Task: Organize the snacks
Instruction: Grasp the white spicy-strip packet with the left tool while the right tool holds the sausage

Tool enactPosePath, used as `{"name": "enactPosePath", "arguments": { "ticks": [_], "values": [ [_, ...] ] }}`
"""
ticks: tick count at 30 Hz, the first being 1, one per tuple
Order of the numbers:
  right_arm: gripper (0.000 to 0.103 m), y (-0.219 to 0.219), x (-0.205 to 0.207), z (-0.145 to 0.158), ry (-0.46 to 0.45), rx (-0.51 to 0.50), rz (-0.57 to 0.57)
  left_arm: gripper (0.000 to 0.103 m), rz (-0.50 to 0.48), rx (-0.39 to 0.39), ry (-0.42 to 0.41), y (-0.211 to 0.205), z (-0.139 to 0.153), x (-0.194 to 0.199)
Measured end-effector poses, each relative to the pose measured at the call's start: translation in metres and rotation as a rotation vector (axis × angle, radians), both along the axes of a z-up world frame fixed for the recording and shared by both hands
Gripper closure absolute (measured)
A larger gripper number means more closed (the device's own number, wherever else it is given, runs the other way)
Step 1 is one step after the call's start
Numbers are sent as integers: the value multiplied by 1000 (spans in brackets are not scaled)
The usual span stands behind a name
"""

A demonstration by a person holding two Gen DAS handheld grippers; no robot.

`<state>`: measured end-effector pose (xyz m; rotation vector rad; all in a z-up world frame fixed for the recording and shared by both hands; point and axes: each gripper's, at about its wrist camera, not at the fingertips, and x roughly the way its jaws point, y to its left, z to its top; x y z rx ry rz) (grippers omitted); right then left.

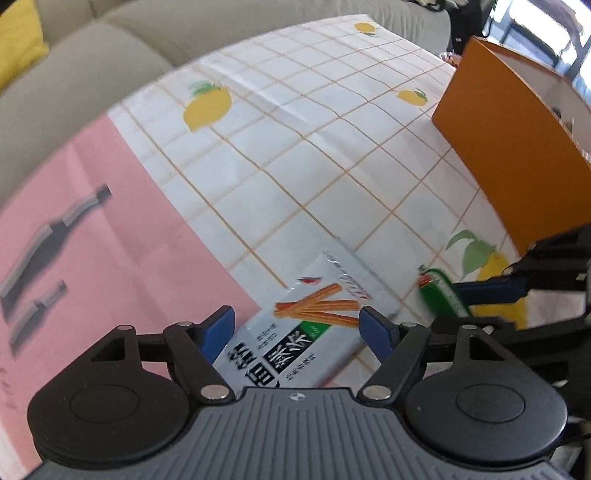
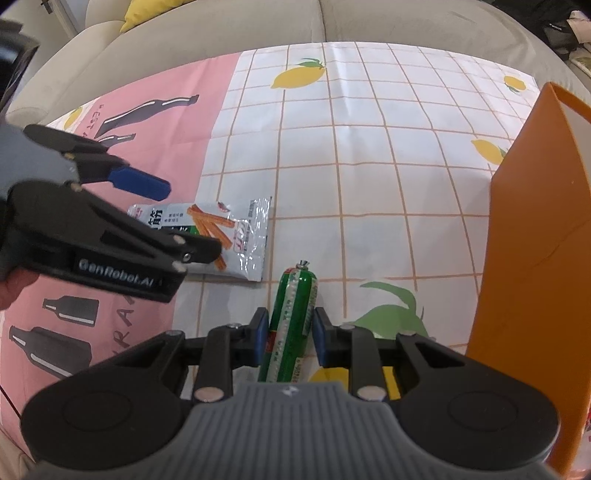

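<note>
While the right gripper (image 2: 288,332) is clamped on a green sausage stick (image 2: 291,321) lying on the lemon-print tablecloth (image 2: 369,147), the left gripper (image 1: 297,325) hangs over a silver snack packet (image 1: 314,325) — its jaws spread wide, the packet between them but not pinched. The packet lies flat at the edge of a pink sheet (image 1: 92,221). An orange box (image 2: 535,240) stands to the right — near the sausage.

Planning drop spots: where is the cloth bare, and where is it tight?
Bare: the checked cloth between the sofa and the snack packet, across to the orange box. Crowded: near edge, with packet, green sausage, left gripper and right gripper.
</note>
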<state>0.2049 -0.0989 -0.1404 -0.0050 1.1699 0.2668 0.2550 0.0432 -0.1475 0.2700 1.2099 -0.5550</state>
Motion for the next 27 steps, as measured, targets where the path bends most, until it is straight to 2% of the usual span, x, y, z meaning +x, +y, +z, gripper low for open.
{"name": "enactPosePath", "arguments": {
  "ticks": [2, 5, 10, 12, 15, 20, 24, 27],
  "values": [
    [80, -1, 0, -1, -2, 1, 4, 13, 26, -41, 55, 2, -2, -1],
    [80, -3, -2, -1, -4, 5, 15, 13, 65, -32, 110, 2, -1, -8],
    [79, -5, -10, 0, -23, -8, 70, 14, 142, -75, 194, 2, 1, -25],
    [79, -6, -15, 0, -41, -19, 103, 14, 153, -48, 158, -3, 1, -34],
    [78, -7, -23, 0, -60, -32, 131, 14, 193, 33, 71, -14, 0, -43],
    [70, -9, -39, -2, -103, -63, 140, 9, 273, 102, -9, -32, -4, -53],
    [70, -8, -49, -4, -143, -72, 128, 9, 285, 88, -51, -31, -6, -60],
    [70, -6, -53, -6, -169, -85, 119, 18, 315, 71, -78, -28, -6, -64]
  ]
}}
